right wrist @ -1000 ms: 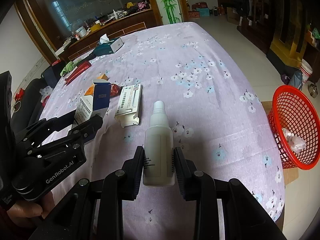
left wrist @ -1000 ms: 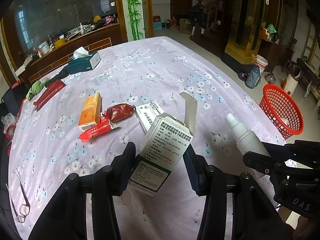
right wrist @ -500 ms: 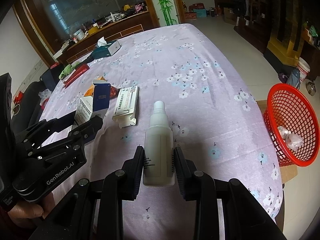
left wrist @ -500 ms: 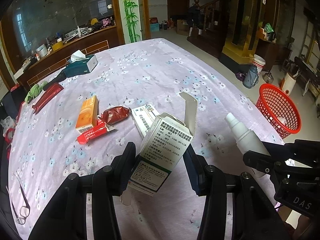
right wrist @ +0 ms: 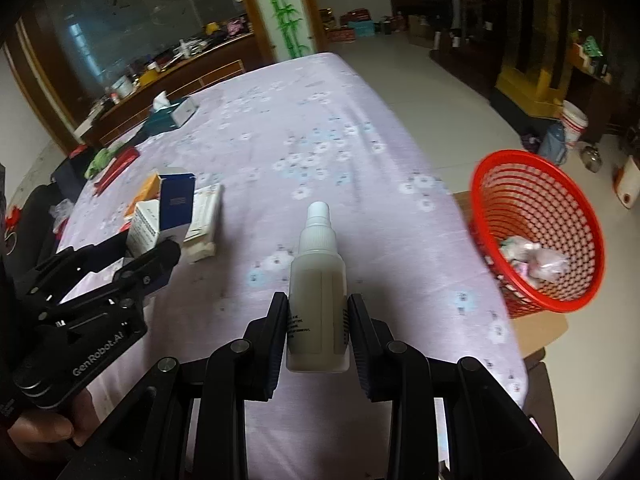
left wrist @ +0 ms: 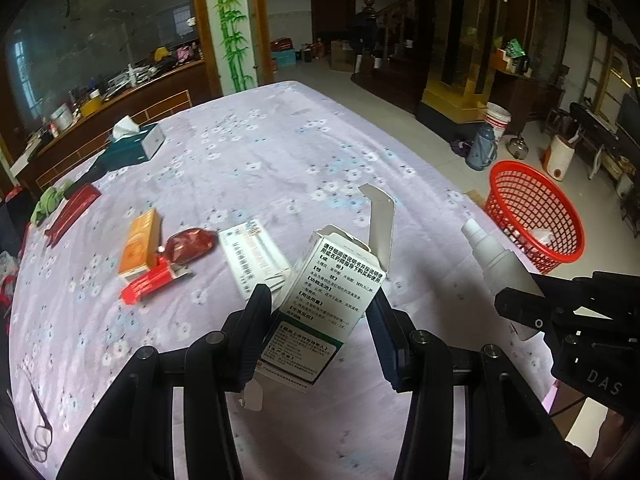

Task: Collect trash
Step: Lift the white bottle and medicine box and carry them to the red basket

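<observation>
While both tools have lifted a little higher and drawn back over the last second, neither grip has changed; the left tool (left wrist: 318, 316) stays clenched on an open white medicine box (left wrist: 328, 304), flap up, and the right tool (right wrist: 318, 328) stays clenched on a white spray bottle (right wrist: 318, 280), nozzle pointing away. Both items hang in the air above the near edge of the desk (left wrist: 280, 152), which is draped in a lilac flowered cloth; the red basket (right wrist: 536, 232), already holding some crumpled wrappers, now looms larger off the desk's right edge. This suggests the carry toward the basket has begun. More litter waits near the left edge: a flat white box (left wrist: 252, 256), an orange box (left wrist: 138, 246), red wrappers (left wrist: 150, 280).
</observation>
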